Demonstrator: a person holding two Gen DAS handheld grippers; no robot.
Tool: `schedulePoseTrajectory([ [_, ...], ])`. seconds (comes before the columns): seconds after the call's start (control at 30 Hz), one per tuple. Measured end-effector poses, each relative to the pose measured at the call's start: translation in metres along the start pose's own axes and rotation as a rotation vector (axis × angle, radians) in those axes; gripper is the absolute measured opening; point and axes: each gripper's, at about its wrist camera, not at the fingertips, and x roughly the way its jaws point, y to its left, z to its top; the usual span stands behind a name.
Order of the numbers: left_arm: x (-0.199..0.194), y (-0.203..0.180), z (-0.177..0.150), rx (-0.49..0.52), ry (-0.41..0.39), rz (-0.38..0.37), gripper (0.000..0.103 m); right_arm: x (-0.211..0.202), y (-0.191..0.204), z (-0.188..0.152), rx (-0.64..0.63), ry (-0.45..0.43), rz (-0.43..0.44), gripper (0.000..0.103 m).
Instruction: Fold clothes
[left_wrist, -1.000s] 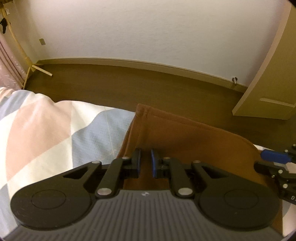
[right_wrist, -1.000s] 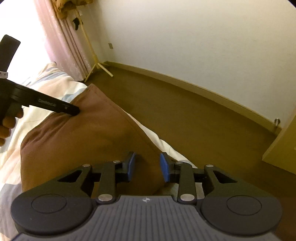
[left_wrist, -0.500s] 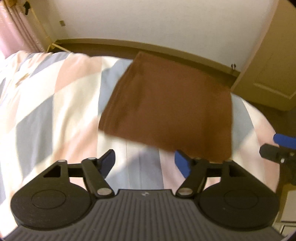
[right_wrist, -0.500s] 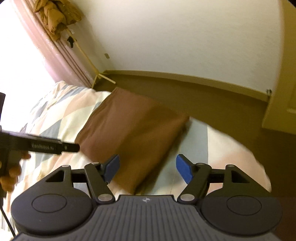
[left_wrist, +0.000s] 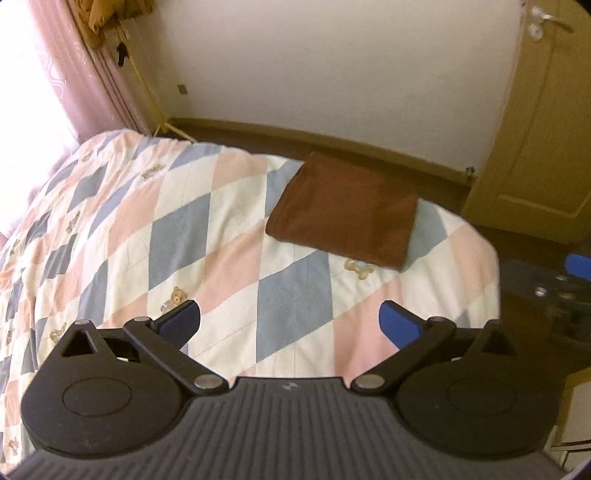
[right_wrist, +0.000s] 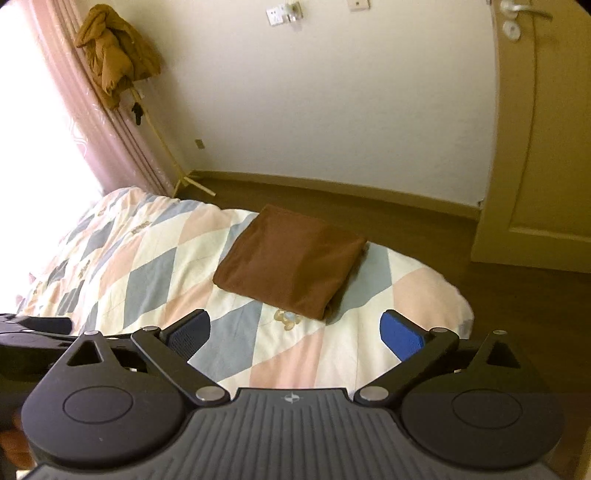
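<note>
Both grippers had pulled up and away from the folded brown rectangular cloth (left_wrist: 343, 218) since the earlier frames, when their blue pads sat nearly together right over it; the whole end of the bed now showed beneath them. On the left gripper (left_wrist: 290, 321) the jaws had just been opening and stood spread wide with nothing between them, only the quilted bedspread with pink, grey-blue and cream diamonds (left_wrist: 155, 236) showing below. The right gripper (right_wrist: 295, 332) had likewise just been opening and hung wide apart and empty. That brown cloth lay flat as a neat folded rectangle on the bedspread near the bed's far corner, well apart from both sets of fingers, with a small printed teddy bear just beside its near edge. Past the bed ran the dark wooden floor (right_wrist: 369, 206), a white wall and a pale yellow door (right_wrist: 546, 147), while a mustard-brown jacket (right_wrist: 114, 51) hung beside the pink curtain (right_wrist: 110, 129)
</note>
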Motion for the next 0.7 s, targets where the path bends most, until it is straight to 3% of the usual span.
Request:
schedulePoseTrajectory([
  [0.17,-0.044,0.011,-0.01,-0.054,0.009,-0.065,0.102,-0.042,0.022,-0.002,-0.062,-0.032,-0.051,0.103],
  [0.37,-0.076,0.012,-0.02,-0.054,-0.032,-0.04,0.102,-0.063,0.031,0.0,-0.054,-0.004,-0.058,0.103],
  [0.7,-0.08,0.008,-0.024,-0.069,-0.016,-0.043,0.102,-0.064,0.04,-0.018,-0.088,0.067,-0.082,0.103],
])
